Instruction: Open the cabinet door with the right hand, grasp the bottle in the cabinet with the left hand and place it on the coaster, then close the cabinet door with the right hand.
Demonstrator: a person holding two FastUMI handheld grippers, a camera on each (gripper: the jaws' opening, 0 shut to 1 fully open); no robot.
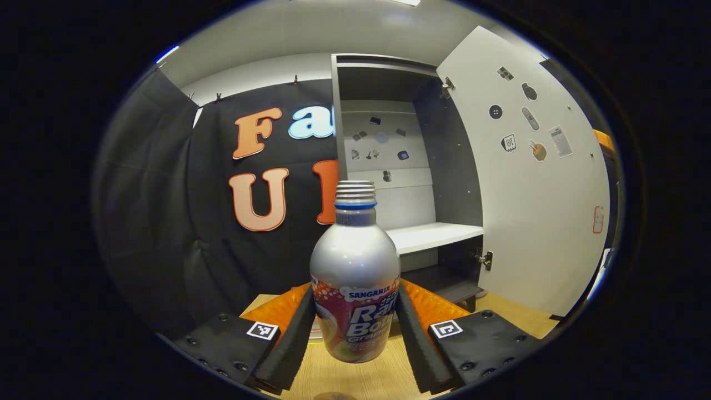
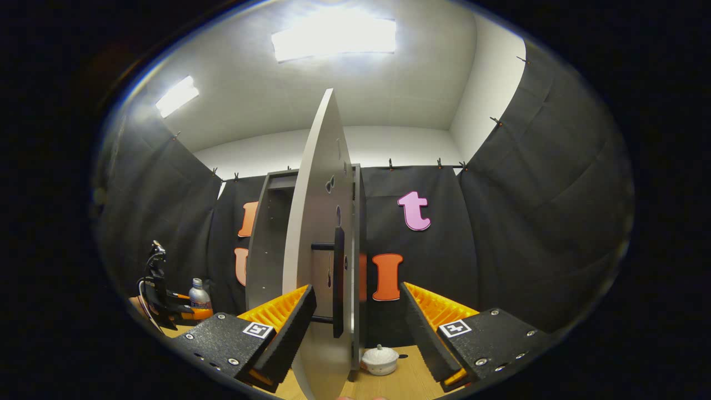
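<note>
A silver bottle (image 1: 355, 261) with a colourful label and a threaded neck stands upright between the fingers of my left gripper (image 1: 358, 339). Both pads press on its lower sides, and its base hangs just above the wooden table (image 1: 355, 380). Behind it the grey cabinet (image 1: 389, 166) stands open, its white door (image 1: 533, 183) swung out to the right. In the right gripper view the door (image 2: 316, 233) is edge-on. My right gripper (image 2: 358, 333) is open, its fingers on either side of the door's black handle (image 2: 338, 278). The left gripper (image 2: 166, 305) and the bottle (image 2: 199, 294) are far off at the left.
Inside the cabinet there is a white shelf (image 1: 433, 236) with a dark lower compartment beneath it. A small white lidded pot (image 2: 380, 360) sits on the table to the right of the door. Black cloth walls close the booth in behind and at the sides.
</note>
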